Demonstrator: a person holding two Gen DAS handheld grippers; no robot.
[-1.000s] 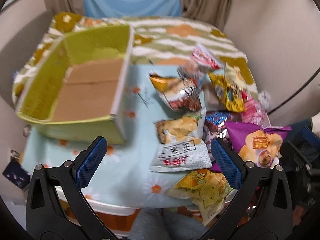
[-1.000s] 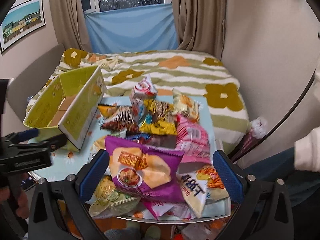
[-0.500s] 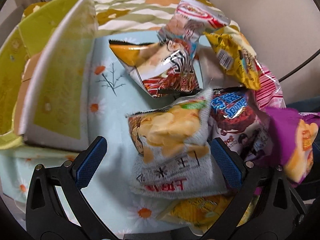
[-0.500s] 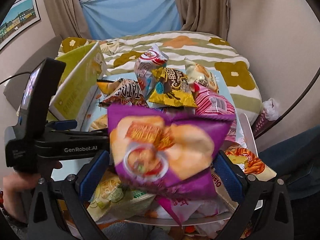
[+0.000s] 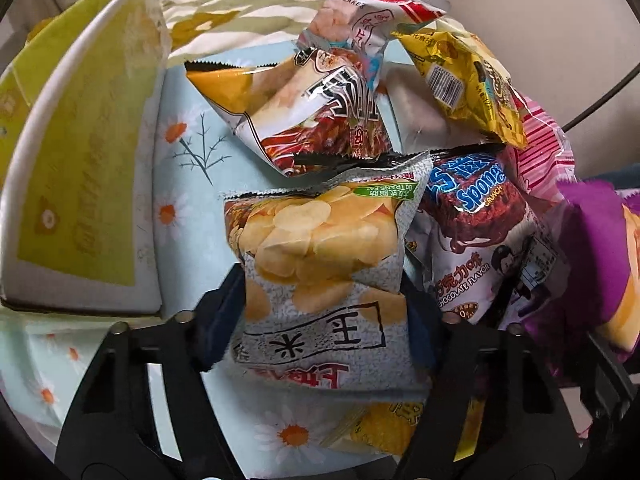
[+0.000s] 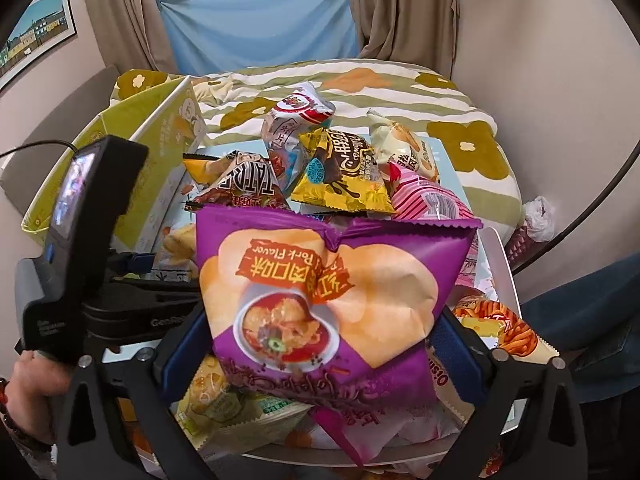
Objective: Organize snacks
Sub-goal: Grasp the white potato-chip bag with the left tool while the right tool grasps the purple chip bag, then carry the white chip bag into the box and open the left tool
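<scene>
The left gripper (image 5: 326, 320) is closing on the grey chip bag (image 5: 320, 280) lying on the table (image 5: 188, 184) beside the yellow box (image 5: 76, 184), pads already pressing it. The right gripper (image 6: 320, 344) is closing around the purple chip bag (image 6: 332, 292) w/ pads not yet pressing. Squeeze gently, lift straight, both bags are puffy.
</scene>
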